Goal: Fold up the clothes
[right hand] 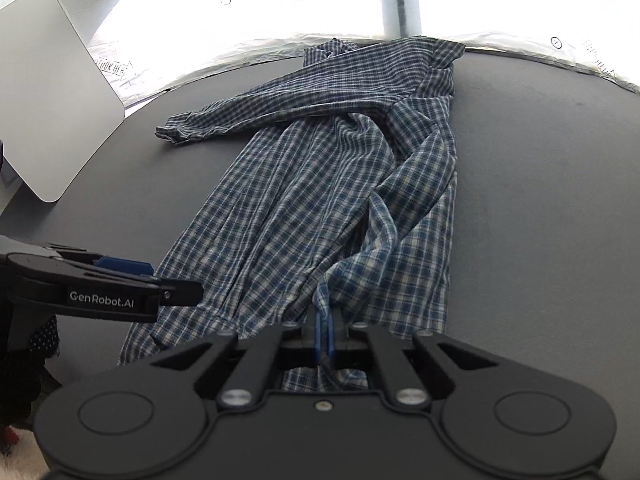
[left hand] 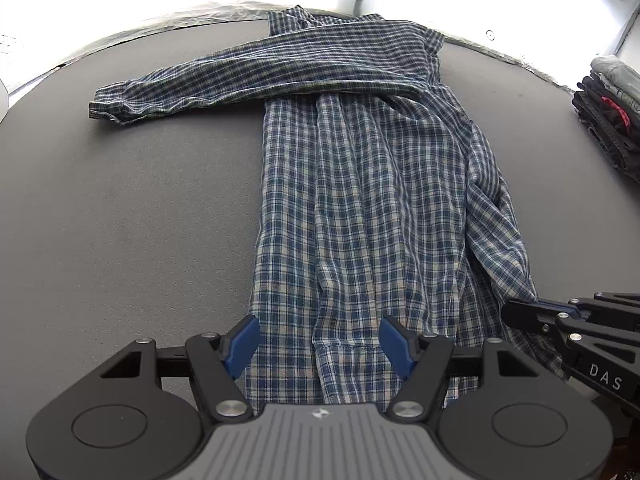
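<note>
A dark grey table [left hand: 120, 208] fills most of both views, with bright white walls behind it. A blue plaid shirt [left hand: 360, 200] lies lengthwise along the table, collar at the far edge, one sleeve [left hand: 224, 84] stretched out to the left. The left gripper [left hand: 318, 344] hovers over the near hem, its blue pads spread wide with nothing pinched. The right gripper [right hand: 324, 336] is clamped tight on a bunched fold at the shirt's near right edge. A pile of dark items, possibly folded clothes [left hand: 612, 116], sits at the far right.
</note>
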The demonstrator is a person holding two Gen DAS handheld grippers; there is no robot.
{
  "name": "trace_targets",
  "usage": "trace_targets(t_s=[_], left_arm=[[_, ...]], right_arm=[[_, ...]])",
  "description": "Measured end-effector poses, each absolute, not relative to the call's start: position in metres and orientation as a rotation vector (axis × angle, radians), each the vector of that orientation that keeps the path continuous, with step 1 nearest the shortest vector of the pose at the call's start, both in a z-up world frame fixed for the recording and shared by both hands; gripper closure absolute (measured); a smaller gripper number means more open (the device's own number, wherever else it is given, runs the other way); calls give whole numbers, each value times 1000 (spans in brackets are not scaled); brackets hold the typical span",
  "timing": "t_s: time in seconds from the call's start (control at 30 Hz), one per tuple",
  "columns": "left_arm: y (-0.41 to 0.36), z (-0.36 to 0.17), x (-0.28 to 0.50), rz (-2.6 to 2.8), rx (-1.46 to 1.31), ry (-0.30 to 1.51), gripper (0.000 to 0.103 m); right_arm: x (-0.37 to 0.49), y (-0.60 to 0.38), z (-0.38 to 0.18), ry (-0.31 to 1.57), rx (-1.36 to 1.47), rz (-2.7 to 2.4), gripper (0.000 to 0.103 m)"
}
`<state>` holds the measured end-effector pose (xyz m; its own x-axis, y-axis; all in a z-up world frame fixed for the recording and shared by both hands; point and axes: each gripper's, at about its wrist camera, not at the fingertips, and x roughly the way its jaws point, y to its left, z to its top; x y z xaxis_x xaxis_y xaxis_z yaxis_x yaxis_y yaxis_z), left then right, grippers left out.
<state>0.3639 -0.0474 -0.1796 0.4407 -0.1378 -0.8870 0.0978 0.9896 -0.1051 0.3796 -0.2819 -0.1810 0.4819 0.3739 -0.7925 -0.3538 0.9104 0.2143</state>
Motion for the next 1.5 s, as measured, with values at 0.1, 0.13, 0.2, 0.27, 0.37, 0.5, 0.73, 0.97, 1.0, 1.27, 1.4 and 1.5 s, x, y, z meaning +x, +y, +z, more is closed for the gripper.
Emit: trace_targets(t_s=[0.1, 0.13, 0.2, 0.27, 0.37, 0.5, 0.73, 0.97, 1.0, 1.27, 1.4, 1.5], left_arm=[[-39, -182, 363, -158, -42, 1116, 36], [-37, -183, 363, -163, -43, 1119, 36], [-33, -184, 363, -170, -46, 1124, 36], [-31, -186, 362, -178, -49, 1132, 36], [-30, -189, 360, -188, -52, 1142, 36], [-28, -190, 357, -193, -59, 1145, 36], [-28, -202, 352, -193, -79, 1182, 36], [-20, -204, 353, -153, -138, 1185, 36], [-19, -203, 353, -148, -144, 1180, 36], [1, -194, 368, -86, -221, 1130, 36], [22, -190, 383, -18, -297, 1101, 36], [42, -187, 403, 39, -341, 1076, 36]], right_arm=[[377, -270, -187, 997, 16, 444, 99], [376, -266, -190, 1005, 11, 443, 99], [372, -261, -194, 1019, -1, 440, 99], [369, -257, -198, 1036, -10, 438, 99], [365, -252, -204, 1059, -21, 436, 100], [355, -247, -201, 1048, -51, 454, 101], [350, -250, -213, 1105, -63, 436, 100], [352, -261, -210, 1128, 24, 471, 82], [352, -261, -207, 1126, 26, 477, 80], [367, -289, -173, 958, 105, 370, 74], [385, -296, -166, 902, 90, 313, 75], [402, -295, -165, 870, 58, 285, 82]])
